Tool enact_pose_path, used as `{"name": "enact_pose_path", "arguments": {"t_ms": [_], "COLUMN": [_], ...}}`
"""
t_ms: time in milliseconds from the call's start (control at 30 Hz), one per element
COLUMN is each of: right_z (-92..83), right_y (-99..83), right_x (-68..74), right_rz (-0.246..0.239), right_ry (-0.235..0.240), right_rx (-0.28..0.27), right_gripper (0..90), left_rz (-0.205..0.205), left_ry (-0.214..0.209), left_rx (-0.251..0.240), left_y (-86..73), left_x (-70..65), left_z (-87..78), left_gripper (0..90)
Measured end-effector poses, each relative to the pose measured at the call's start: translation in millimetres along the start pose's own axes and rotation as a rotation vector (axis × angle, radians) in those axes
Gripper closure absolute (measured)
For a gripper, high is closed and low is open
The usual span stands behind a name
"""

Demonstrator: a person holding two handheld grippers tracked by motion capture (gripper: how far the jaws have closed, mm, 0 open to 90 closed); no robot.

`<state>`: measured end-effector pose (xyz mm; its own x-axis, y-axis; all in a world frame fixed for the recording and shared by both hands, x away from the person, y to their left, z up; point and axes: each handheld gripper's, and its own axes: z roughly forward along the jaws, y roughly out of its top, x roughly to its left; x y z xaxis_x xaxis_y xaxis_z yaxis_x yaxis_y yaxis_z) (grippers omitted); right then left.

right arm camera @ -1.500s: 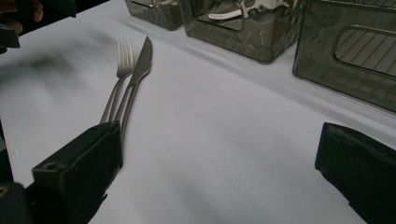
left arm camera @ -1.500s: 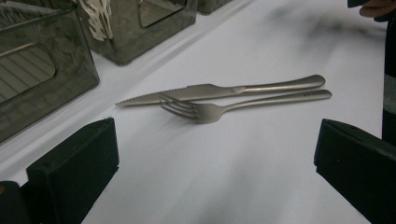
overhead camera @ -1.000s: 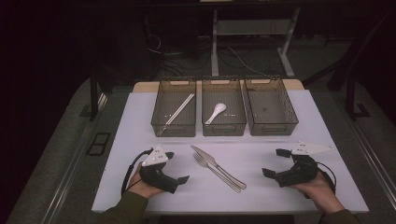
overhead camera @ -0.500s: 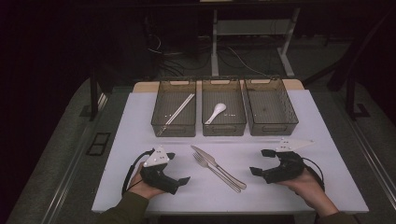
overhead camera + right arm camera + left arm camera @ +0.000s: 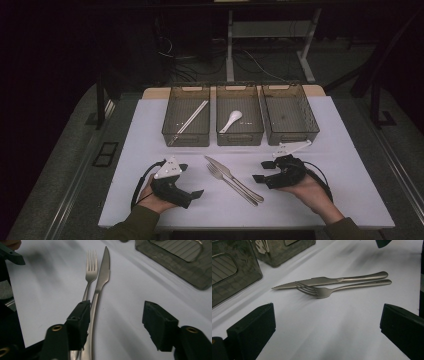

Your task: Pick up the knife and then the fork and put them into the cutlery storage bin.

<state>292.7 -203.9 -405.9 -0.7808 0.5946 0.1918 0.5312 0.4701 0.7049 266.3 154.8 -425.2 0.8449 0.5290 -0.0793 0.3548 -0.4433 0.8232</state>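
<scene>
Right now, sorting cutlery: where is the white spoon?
In the high view, the white spoon lies in the middle bin, between the chopsticks' bin and the right bin.

Three bins [image 5: 186, 134] behind – chopsticks [image 5: 189, 121] in left, spoon [image 5: 230, 120] in middle; fork [image 5: 235, 184] and knife [image 5: 232, 175] side by side up front.

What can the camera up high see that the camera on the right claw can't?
High view: the chopsticks in the left bin, the white spoon in the middle bin, the third bin, both hands, and the left claw. Right claw view: a close look along the right claw, open around the knife's handle, and the knife's toothed edge. Both: the fork and knife lying side by side on the white table.
</scene>
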Motion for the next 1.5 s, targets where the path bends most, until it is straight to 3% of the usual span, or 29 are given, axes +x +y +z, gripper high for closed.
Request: {"name": "enact_pose_path", "arguments": {"t_ms": [467, 667, 867, 1333, 1500], "right_z": [34.7, 49.0, 61.1, 70.1, 74.4], "right_y": [18.8, 23.5, 24.4, 27.1, 36.5], "right_x": [14.8, 20.9, 25.0, 28.6, 29.2], "right_rz": [-0.048, -0.056, -0.069, -0.129, -0.139], "right_ry": [0.028, 0.041, 0.024, -0.005, -0.002], "right_rx": [0.143, 0.188, 0.240, 0.321, 0.392], "right_gripper": [62.8, 65.6, 68.4, 73.4, 74.0], "left_rz": [0.001, -0.004, 0.004, -0.002, 0.000], "left_ry": [-0.004, -0.002, -0.001, 0.002, 0.002], "left_rx": [0.000, -0.009, -0.009, -0.010, -0.012], "left_y": [-0.1, -0.6, 0.0, -0.5, -0.3], "left_x": [-0.5, -0.4, -1.2, -0.4, -0.4], "left_z": [0.1, -1.4, -0.9, -1.6, -1.1], "left_gripper": [0.0, 0.0, 0.0, 0.0, 0.0]}}
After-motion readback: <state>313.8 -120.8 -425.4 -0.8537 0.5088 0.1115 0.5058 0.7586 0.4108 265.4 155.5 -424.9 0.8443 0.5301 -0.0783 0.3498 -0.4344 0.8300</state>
